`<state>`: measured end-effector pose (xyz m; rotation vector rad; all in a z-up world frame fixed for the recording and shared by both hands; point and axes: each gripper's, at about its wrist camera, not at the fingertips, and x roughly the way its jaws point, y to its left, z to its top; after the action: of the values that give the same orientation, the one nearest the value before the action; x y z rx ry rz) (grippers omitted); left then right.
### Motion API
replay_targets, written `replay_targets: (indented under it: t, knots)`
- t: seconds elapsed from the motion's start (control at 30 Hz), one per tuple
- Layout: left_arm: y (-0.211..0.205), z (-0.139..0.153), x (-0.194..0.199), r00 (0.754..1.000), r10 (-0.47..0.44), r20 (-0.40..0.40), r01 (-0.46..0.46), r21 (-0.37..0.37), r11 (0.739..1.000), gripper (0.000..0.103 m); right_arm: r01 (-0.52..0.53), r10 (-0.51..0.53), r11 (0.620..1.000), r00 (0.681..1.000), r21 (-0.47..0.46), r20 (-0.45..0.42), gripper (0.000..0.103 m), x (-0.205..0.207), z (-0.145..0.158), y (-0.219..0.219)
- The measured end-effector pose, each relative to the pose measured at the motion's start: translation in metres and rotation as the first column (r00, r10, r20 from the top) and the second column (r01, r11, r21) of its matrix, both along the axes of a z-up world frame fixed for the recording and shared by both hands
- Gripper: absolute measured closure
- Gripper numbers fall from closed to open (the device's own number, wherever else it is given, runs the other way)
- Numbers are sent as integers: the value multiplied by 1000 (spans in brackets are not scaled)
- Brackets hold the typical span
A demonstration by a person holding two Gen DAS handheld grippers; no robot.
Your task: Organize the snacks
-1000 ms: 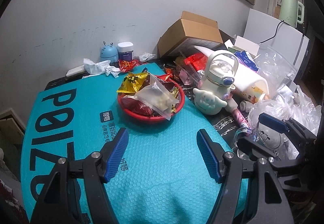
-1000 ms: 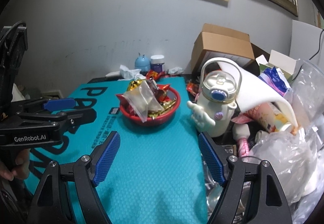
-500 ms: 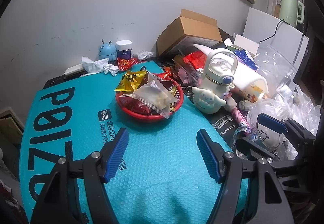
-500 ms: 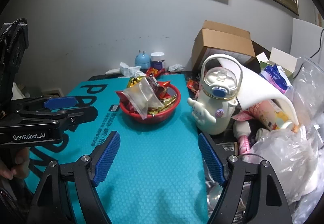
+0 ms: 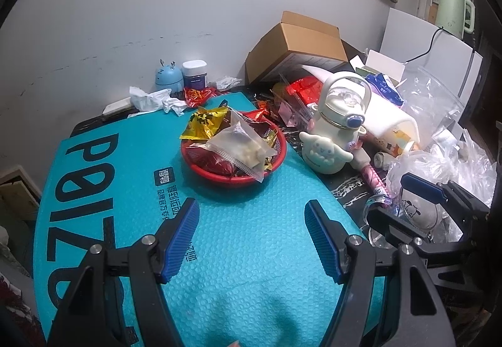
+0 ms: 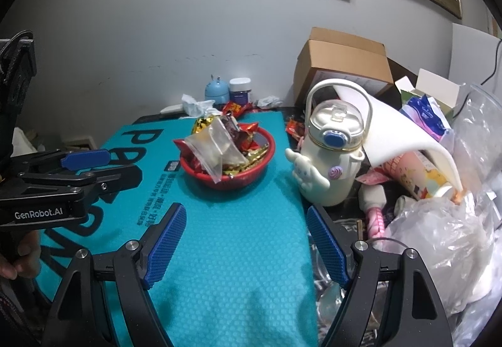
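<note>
On teal mat, red basket heaped with snack packets (clear, yellow), left gripper and right gripper apart, empty.

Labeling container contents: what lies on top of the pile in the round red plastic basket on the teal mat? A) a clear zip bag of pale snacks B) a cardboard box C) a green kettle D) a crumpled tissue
A: a clear zip bag of pale snacks lies across the top of the wrappers in the round red plastic basket.
</note>
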<state>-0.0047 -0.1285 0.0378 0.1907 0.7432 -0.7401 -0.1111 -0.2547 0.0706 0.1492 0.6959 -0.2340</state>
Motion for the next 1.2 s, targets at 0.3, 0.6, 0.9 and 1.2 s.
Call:
replay_targets:
  t: [0.3, 0.6, 0.9, 1.2]
  knots:
    - [-4, 4, -6, 1000, -5, 11, 5, 11, 1000, 34, 8, -8, 1000, 1000, 1, -8, 23, -2, 0, -5]
    - [-5, 6, -9, 1000, -13, 9, 13, 7, 1000, 34, 8, -8, 1000, 1000, 3, -12, 23, -3, 0, -7]
    - [-5, 7, -9, 1000, -17, 6, 17, 1, 1000, 34, 5, -4, 1000, 1000, 2, -15, 23, -1, 1, -6]
    - [-3, 6, -7, 1000, -18, 2, 18, 2, 1000, 34, 5, -5, 1000, 1000, 1, -23, 23, 1, -1, -8]
